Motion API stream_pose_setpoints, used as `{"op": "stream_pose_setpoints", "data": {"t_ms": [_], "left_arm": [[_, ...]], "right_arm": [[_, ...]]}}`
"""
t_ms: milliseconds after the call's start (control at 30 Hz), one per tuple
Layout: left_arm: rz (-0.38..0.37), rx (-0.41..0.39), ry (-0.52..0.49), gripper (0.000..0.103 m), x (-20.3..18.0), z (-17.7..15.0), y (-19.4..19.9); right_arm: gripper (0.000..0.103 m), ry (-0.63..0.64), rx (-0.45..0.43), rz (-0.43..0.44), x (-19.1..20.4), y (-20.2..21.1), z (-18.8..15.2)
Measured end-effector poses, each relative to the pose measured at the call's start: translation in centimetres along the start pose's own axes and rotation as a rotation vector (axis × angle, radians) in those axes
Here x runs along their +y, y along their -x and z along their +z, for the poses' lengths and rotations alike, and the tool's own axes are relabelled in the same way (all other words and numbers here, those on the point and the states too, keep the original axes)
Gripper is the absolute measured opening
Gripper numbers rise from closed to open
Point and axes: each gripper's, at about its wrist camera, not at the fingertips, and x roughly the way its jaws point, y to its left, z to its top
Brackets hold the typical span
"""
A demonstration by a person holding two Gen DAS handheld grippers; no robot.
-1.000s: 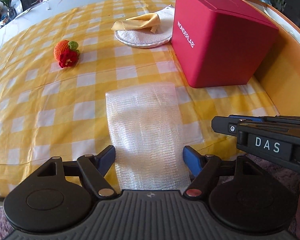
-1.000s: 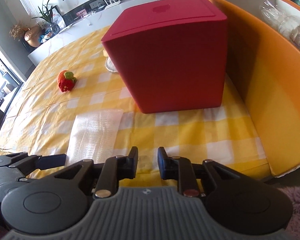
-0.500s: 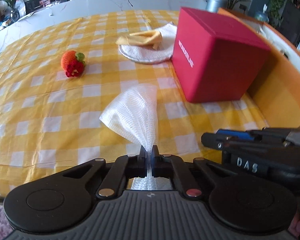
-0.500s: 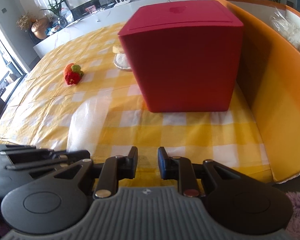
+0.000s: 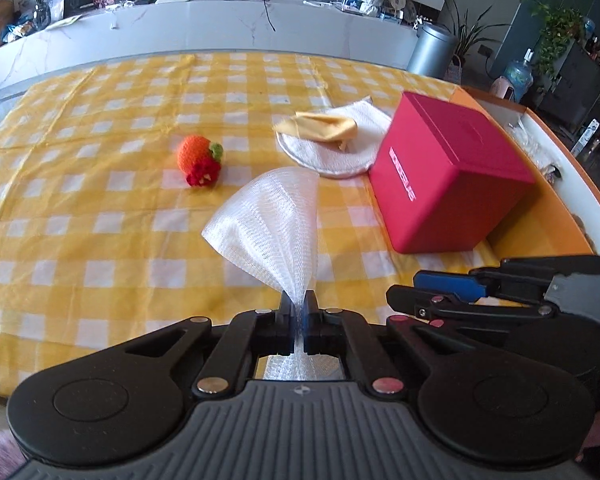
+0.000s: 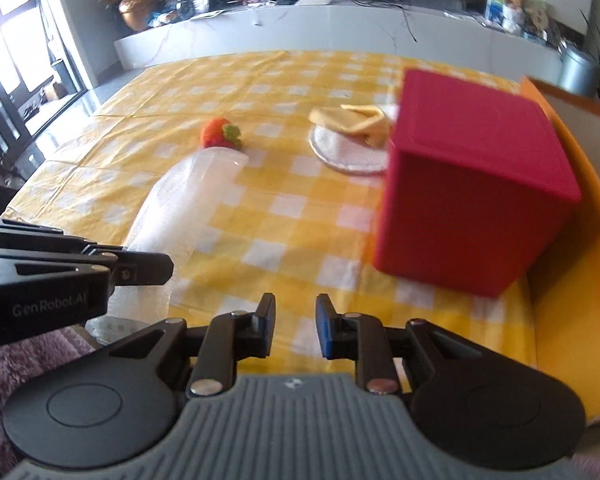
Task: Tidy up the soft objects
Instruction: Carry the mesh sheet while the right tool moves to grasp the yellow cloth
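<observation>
Left claw (image 5: 299,302) pinched tight on the near end of a white mesh cloth (image 5: 270,220); cloth bunches to a narrow neck between the pads, then fans out ahead of the claw, far end toward the table (image 5: 100,240) with its yellow-and-white check cover. Right claw (image 6: 295,316) just beside the left one, jaws a narrow gap apart, nothing between them. Beyond the cloth: crocheted strawberry (image 5: 199,160) to the left, and to the right a round white pad (image 5: 332,156) with a folded yellow cloth (image 5: 320,126) on top. Red box (image 5: 448,172) stands right of the mesh cloth, well apart from it, touching the round pad's edge.
</observation>
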Motion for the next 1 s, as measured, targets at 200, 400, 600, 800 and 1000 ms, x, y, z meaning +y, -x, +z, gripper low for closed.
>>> {"op": "stream_pose_setpoints", "data": {"t_ms": [200,400,600,800,1000], "left_arm": [[0.023,-0.035,0.014,0.003,2.2,2.1,0.3],[0.028,-0.029,0.025,0.003,3.4,3.9,-1.2],[0.03,-0.025,0.026,0.003,4.4,6.0,-3.0],[0.035,-0.017,0.011,0.004,4.8,7.9,-4.9],[0.04,-0.017,0.005,0.004,5.2,9.3,-6.4]], "right_arm": [[0.027,0.165,-0.018,0.008,1.9,-0.4,4.4],[0.053,0.287,-0.016,-0.048,2.1,-3.0,8.9],[0.073,0.356,0.057,-0.085,0.8,-6.9,12.8],[0.073,0.468,0.129,-0.117,0.7,-10.8,15.3],[0.081,0.371,0.208,-0.126,-1.2,-14.8,19.1]]}}
